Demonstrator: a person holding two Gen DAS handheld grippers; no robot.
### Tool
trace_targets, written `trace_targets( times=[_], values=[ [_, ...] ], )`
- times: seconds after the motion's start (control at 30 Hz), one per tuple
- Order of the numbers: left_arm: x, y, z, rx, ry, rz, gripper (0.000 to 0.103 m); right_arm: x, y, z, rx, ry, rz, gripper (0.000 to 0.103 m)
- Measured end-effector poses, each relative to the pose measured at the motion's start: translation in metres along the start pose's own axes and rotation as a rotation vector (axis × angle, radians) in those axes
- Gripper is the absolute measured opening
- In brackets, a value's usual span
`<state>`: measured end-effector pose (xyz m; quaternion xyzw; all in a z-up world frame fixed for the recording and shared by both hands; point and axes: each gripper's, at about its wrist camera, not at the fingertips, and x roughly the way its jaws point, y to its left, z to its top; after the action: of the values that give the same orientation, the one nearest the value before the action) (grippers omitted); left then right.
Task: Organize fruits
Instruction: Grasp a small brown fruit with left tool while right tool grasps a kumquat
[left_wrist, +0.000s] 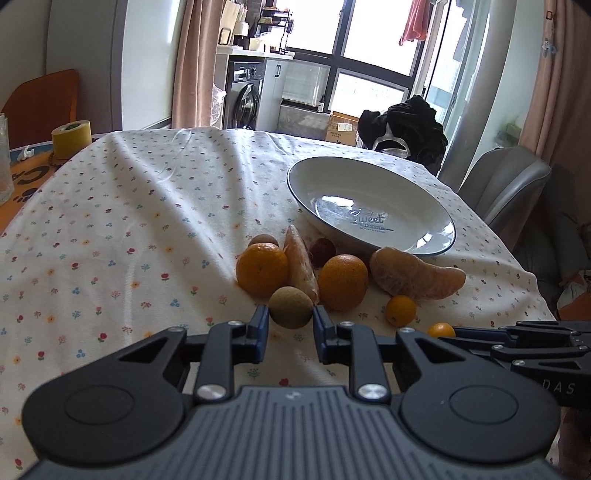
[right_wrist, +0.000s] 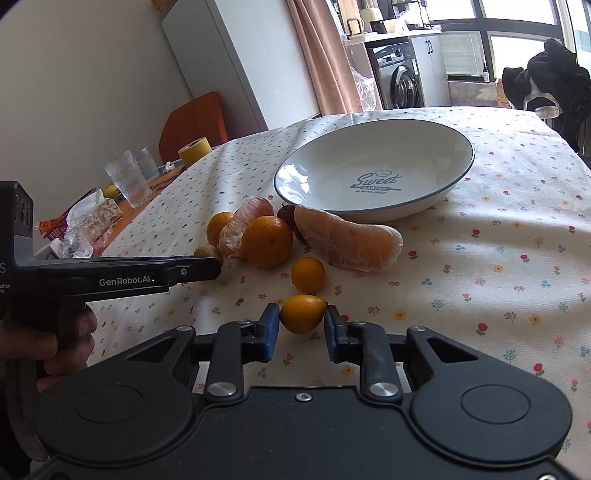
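Note:
My left gripper (left_wrist: 290, 316) is closed on a small brown-green longan (left_wrist: 290, 307) at the near edge of a fruit pile. Behind it lie two oranges (left_wrist: 262, 269) (left_wrist: 343, 281), a pomelo segment (left_wrist: 415, 275), a thinner segment (left_wrist: 301, 262) and a kumquat (left_wrist: 400, 310). My right gripper (right_wrist: 302, 318) is closed on a small kumquat (right_wrist: 303, 313) resting on the cloth; another kumquat (right_wrist: 308, 274) lies just beyond. An empty white plate (right_wrist: 436, 201) marked "Sweet" stands behind the pile, also in the left wrist view (left_wrist: 306, 173).
The table has a floral cloth (left_wrist: 129, 221). A yellow tape roll (left_wrist: 72, 138), glasses (right_wrist: 127, 179) and plastic wrappers (right_wrist: 92, 221) sit at the far left. A grey chair (left_wrist: 506, 184) and a black garment (left_wrist: 406, 125) stand beyond the table's right edge.

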<state>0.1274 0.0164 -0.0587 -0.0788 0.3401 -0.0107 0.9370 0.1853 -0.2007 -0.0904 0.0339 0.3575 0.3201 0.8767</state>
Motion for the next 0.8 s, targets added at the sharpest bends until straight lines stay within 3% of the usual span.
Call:
trace_targets(
  times=[0.8],
  values=[
    [-0.013,-0.026,0.023,0.061,-0.067,-0.017,0.024,-0.027,0.001,0.018,-0.021,-0.105,0.001,0.024]
  ],
)
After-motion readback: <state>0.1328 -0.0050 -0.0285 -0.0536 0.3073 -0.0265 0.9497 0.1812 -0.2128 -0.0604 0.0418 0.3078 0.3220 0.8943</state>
